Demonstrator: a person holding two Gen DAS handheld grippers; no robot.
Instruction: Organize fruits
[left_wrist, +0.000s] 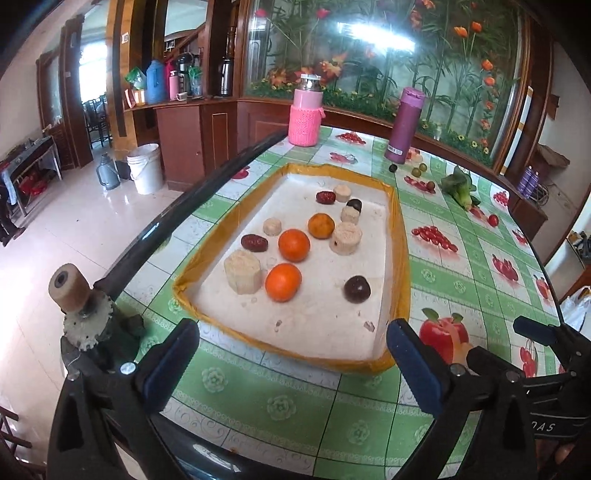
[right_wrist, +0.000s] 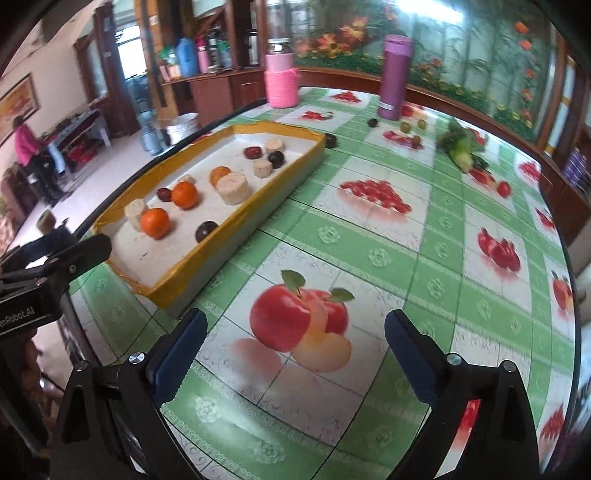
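A shallow white tray with a yellow rim (left_wrist: 400, 258) (right_wrist: 295, 173) sits on the table. It holds three oranges (left_wrist: 283, 282) (right_wrist: 155, 222), dark plums (left_wrist: 357, 289) (right_wrist: 206, 230), red dates (left_wrist: 254, 242) and pale cut stalk chunks (left_wrist: 242, 271) (right_wrist: 233, 188). Small green and dark fruits (left_wrist: 416, 171) (right_wrist: 405, 127) and a green leafy vegetable (left_wrist: 460, 186) (right_wrist: 461, 147) lie loose beyond the tray. My left gripper (left_wrist: 291, 354) is open and empty at the tray's near edge. My right gripper (right_wrist: 295, 350) is open and empty above the tablecloth, right of the tray.
A pink knitted bottle (left_wrist: 305, 112) (right_wrist: 281, 79) and a purple flask (left_wrist: 404, 125) (right_wrist: 394, 75) stand at the table's far side. One dark fruit (right_wrist: 330, 140) lies just outside the tray's far corner. The table's dark edge (left_wrist: 177, 206) drops to the floor on the left.
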